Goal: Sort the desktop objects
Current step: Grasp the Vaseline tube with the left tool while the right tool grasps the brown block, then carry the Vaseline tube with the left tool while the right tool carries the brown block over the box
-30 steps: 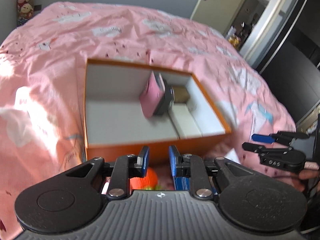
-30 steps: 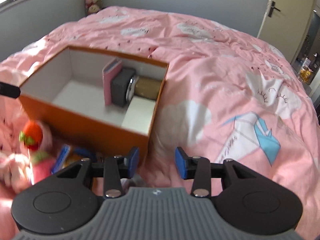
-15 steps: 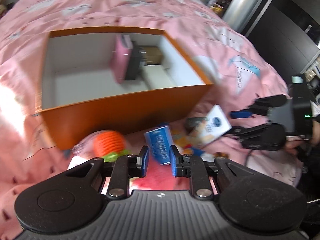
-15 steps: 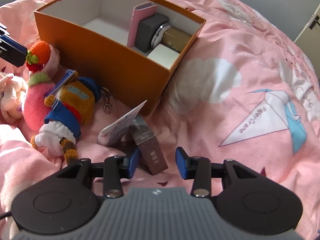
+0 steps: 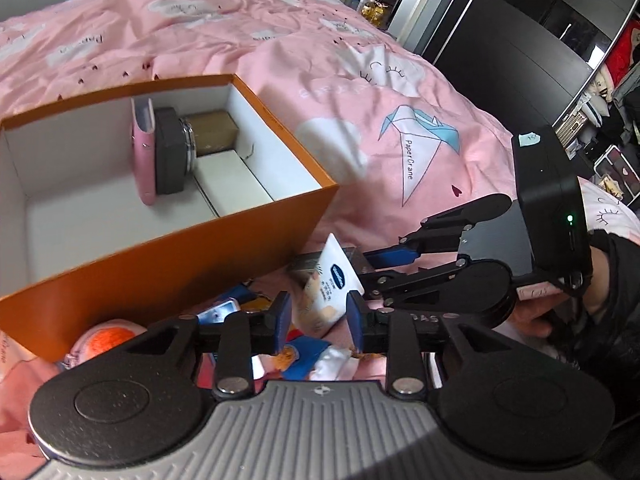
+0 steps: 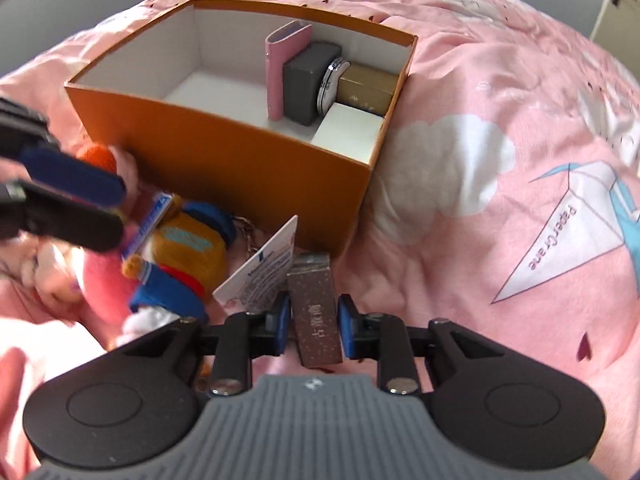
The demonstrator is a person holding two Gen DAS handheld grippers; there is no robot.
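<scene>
An orange box sits on the pink bed. It holds a pink case, a grey case, a brown box and a white box. In front of it lie a white tube, a brown speckled box, a plush doll and an orange-topped toy. My right gripper is open with its fingers on either side of the speckled box. My left gripper is open just above the white tube.
The pink duvet with a paper crane print covers the bed around the box. A dark wardrobe stands beyond the bed's right side. My right gripper also shows in the left wrist view.
Both grippers have dropped towards the objects in front of the box. The right gripper has closed in around the speckled box. The left has shifted right, from the blue packet to the white tube.
</scene>
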